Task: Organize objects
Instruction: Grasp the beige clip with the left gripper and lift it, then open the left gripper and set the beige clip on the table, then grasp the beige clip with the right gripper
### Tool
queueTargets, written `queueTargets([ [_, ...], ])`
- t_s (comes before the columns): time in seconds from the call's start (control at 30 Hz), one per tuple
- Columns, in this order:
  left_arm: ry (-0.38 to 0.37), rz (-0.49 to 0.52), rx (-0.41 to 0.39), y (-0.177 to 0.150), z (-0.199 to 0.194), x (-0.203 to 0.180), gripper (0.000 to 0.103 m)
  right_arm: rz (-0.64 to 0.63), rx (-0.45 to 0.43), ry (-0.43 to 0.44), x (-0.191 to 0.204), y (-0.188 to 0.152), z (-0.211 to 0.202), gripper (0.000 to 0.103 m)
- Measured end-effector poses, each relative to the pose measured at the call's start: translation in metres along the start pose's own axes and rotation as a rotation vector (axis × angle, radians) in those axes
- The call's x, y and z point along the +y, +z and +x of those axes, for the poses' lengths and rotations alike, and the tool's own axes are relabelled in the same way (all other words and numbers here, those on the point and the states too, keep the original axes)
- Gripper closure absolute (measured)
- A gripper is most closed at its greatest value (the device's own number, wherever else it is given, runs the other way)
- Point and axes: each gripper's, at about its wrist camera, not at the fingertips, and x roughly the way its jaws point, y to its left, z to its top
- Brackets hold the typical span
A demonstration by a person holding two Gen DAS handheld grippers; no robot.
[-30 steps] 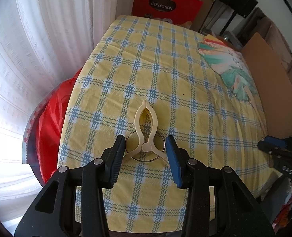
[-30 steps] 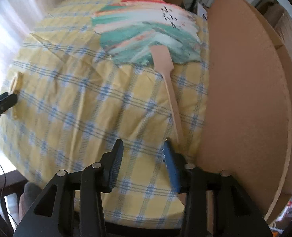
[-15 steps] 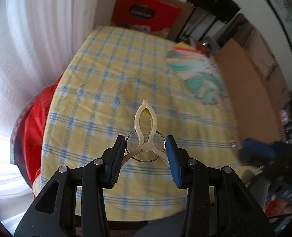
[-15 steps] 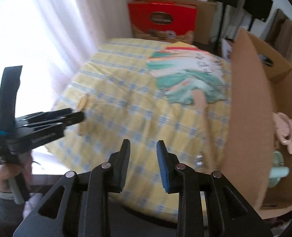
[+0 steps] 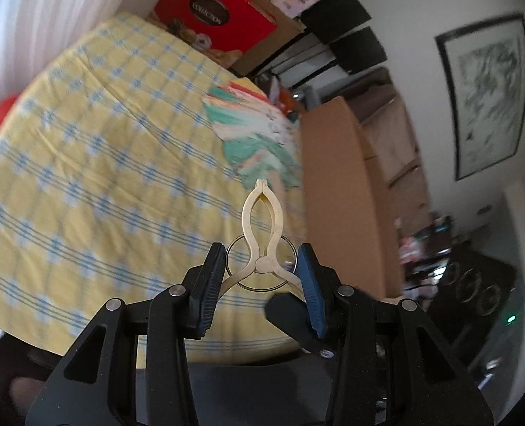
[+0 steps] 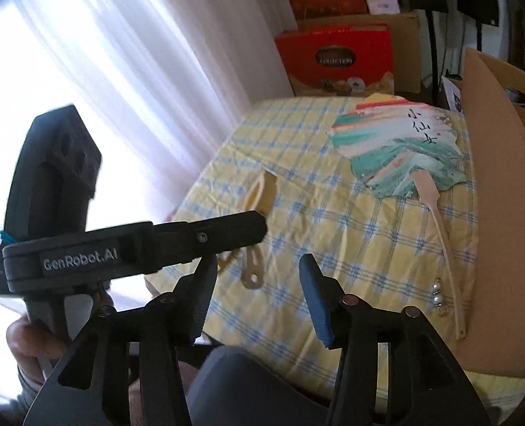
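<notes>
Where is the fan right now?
The fan lies on the checked tablecloth, at its far right in the right wrist view, beside the cardboard box, its handle pointing toward the camera.

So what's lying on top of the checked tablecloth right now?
On the tablecloth lie a painted paper fan and a small beaded clip beside its handle. The left tool covers part of the cloth.

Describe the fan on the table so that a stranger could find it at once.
Look at the table with the yellow checked cloth, then along its far side beside the brown cardboard panel. The fan lies flat there: striped green, white and pink, with black characters and a long pale wooden handle, unlike the small beads nearby.
</notes>
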Motion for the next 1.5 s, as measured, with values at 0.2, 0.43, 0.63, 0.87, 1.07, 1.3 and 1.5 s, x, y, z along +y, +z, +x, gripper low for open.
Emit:
queueTargets([
  [0.2, -0.138, -0.096, 0.039, -0.009, 0.008, -0.003, 0.064, 0.051, -0.063, -0.025, -0.011, -0.002, -0.005, 0.056],
  [0.43, -0.167, -0.094, 0.067, -0.016, 0.022, -0.015, 0.064, 0.098, -0.087, -0.016, -0.023, -0.006, -0.011, 0.086],
  [0.63, -0.17, -0.075, 0.045, -0.014, 0.017, -0.024, 0.048, 0.073, -0.086, -0.072, -0.025, -0.006, -0.022, 0.092],
  [0.87, -0.037, 0.002, -0.002, -0.01, 0.01, -0.027, 0.044, 0.089, -0.063, -0.096, -0.041, -0.006, -0.033, 0.092],
  [1.07, 0.102, 0.05, -0.015, -0.008, 0.006, -0.016, 0.039, 0.083, -0.012, -0.113, -0.047, -0.014, -0.018, 0.067],
  [1.3, 0.213, 0.092, 0.001, -0.011, 0.012, -0.004, 0.037, 0.02, 0.045, -0.213, -0.053, -0.02, 0.011, 0.046],
  [1.5, 0.262, 0.116, 0.006, -0.013, 0.015, 0.0, 0.033, -0.052, 0.102, -0.263, -0.054, -0.02, 0.041, 0.046],
])
